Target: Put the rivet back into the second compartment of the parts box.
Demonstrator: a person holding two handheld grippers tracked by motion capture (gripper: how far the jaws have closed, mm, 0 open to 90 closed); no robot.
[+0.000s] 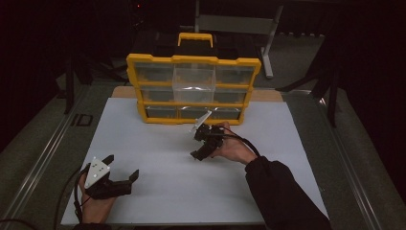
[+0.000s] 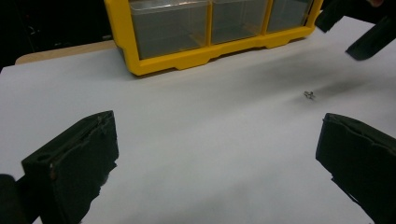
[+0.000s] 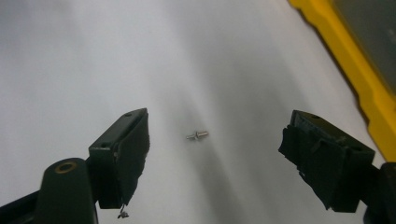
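Observation:
A tiny silver screw (image 3: 197, 136) lies on the white board (image 1: 158, 139). My right gripper (image 3: 217, 119) hangs open just above the board, its jaws standing wide on either side of the screw without touching it. In the high view the right gripper (image 1: 195, 144) points down at the board's middle, in front of the yellow drawer organizer (image 1: 194, 88). My left gripper (image 1: 123, 165) rests open and empty near the board's front left corner. In the left gripper view, the screw (image 2: 308, 94) lies ahead to the right, below the right gripper (image 2: 350, 30).
The organizer (image 2: 210, 51) stands upright at the far edge of the board, its yellow frame (image 3: 355, 70) close to the right jaw. One clear drawer (image 1: 194, 79) in its upper middle sticks out. Dark floor and metal rails surround the board.

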